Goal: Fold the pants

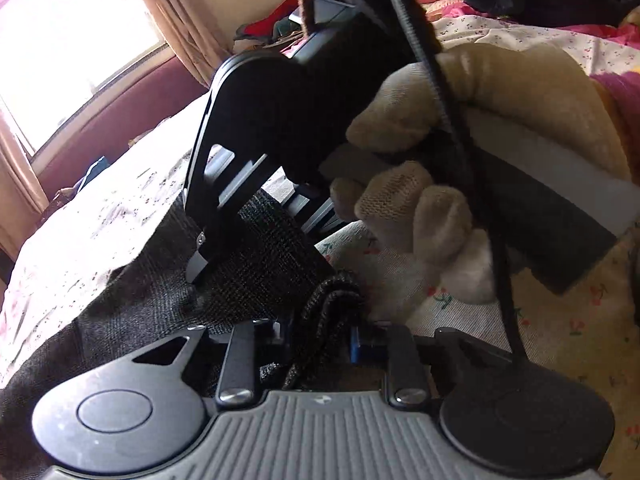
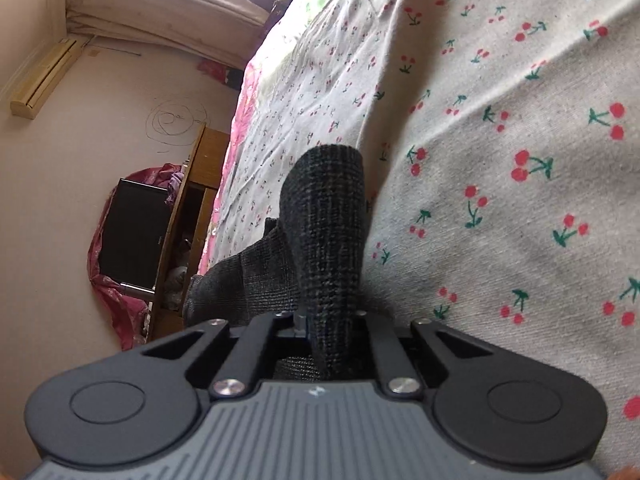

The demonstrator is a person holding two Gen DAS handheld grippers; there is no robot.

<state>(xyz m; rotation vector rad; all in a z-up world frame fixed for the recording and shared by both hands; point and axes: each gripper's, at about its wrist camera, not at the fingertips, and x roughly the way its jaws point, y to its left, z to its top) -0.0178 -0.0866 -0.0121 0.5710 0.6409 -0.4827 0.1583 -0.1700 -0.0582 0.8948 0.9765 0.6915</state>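
Dark checked pants (image 2: 324, 240) are gripped by both jaws at six o'clock, barely lifted off the bed (image 2: 500, 120), folding hardly begun.

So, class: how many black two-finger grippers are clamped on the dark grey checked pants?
2: left gripper pinches a bunched edge; right gripper pinches another fold beside it.
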